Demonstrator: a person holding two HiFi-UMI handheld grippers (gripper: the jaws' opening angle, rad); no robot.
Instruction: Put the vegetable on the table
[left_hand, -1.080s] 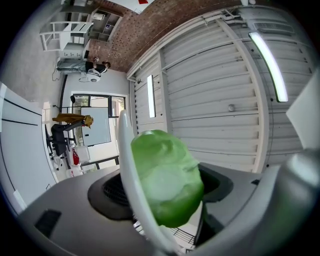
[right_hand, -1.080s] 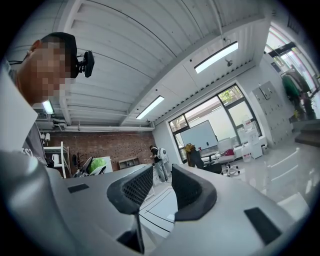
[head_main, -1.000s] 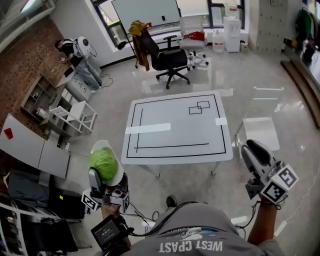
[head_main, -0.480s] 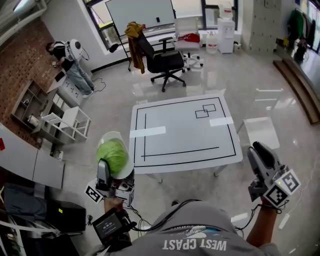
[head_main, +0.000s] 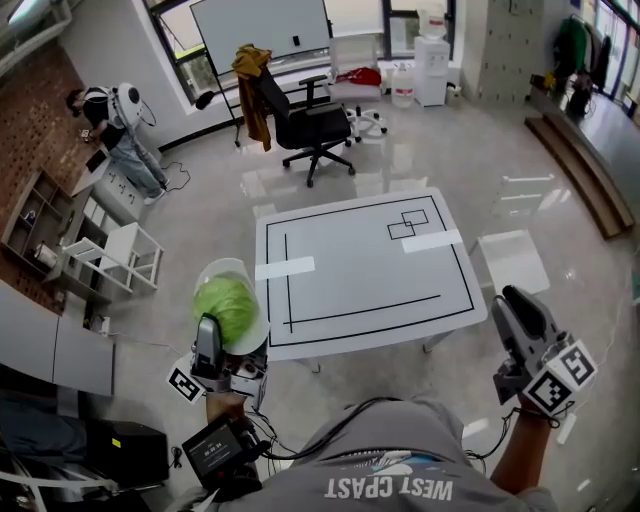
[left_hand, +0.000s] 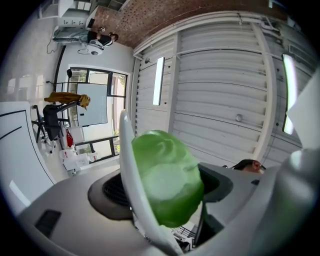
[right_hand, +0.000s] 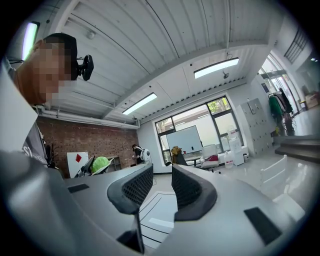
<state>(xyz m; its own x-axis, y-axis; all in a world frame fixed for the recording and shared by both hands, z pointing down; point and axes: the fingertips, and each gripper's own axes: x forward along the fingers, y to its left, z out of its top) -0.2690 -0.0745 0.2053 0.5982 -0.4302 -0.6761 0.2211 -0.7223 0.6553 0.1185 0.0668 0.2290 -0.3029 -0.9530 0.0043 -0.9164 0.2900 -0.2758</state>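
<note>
A round green cabbage (head_main: 222, 300) sits between the wide-spread jaws of my left gripper (head_main: 228, 316), which is shut on it. A white plate rim (head_main: 215, 270) curves round the cabbage. In the left gripper view the cabbage (left_hand: 167, 185) fills the gap of the left gripper (left_hand: 165, 192), with the plate rim (left_hand: 127, 165) across its front. They hang just off the front-left corner of the white table (head_main: 370, 270). My right gripper (head_main: 512, 300) hangs off the table's front-right corner. The right gripper (right_hand: 162, 182) has its jaws close together with nothing between them.
The table top carries black lines and white tape strips (head_main: 285, 268). A white chair (head_main: 510, 260) stands at its right. A black office chair (head_main: 305, 125) is beyond it and a white shelf (head_main: 110, 260) to the left. A person (head_main: 110, 115) sits far back left.
The left gripper with the cabbage has moved up and right, closer to the table's front-left corner. The table has come nearer in view. The right gripper has barely shifted.
</note>
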